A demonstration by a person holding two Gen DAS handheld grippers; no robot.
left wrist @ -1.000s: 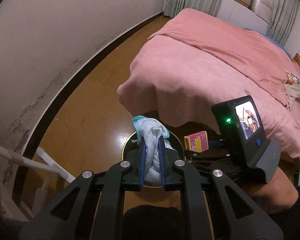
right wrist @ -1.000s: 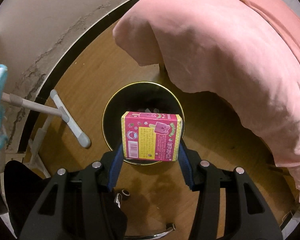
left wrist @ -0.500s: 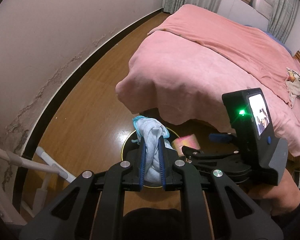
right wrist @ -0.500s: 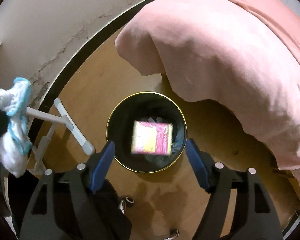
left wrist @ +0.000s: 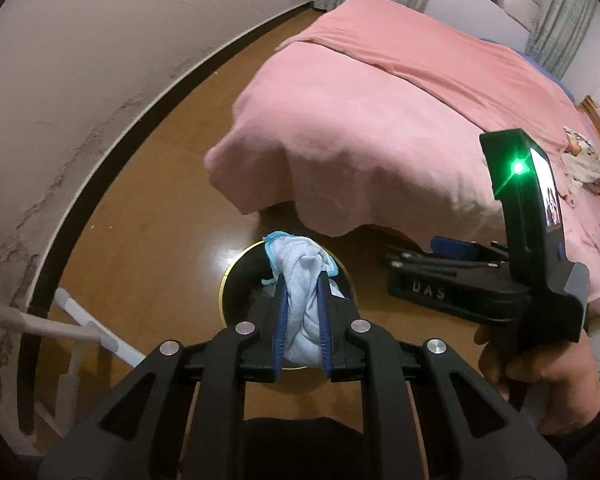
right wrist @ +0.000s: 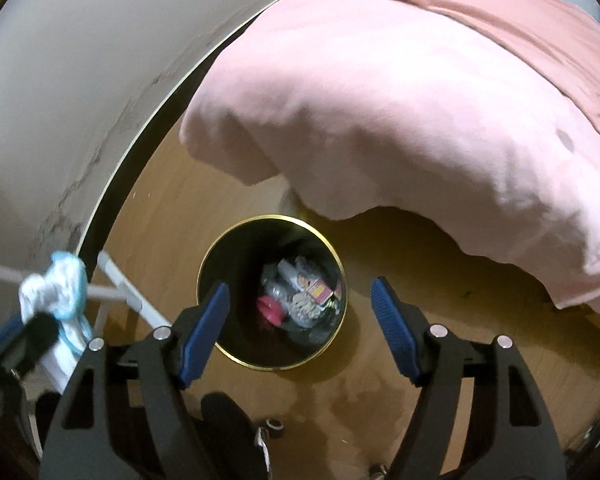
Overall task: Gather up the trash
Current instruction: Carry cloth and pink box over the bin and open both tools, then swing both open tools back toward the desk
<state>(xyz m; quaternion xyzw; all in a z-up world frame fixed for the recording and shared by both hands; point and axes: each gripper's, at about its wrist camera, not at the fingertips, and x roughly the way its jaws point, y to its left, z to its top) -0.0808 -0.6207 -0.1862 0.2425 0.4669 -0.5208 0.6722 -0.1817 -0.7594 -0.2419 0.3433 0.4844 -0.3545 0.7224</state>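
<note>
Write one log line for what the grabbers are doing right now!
left gripper: shut on cloth, over bin | right gripper: open, empty | pink box: in bin

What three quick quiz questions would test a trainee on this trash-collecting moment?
1. True or false: the right gripper holds the pink box.
2. What does the left gripper grip? A) white cloth with blue edging B) bottle C) nothing
3. Fill in: the black bin has a ____ rim.

Key: 1 false, the box lies in the bin and the jaws are open with nothing between them. 2 A, the cloth hangs over the bin. 3 gold.
</note>
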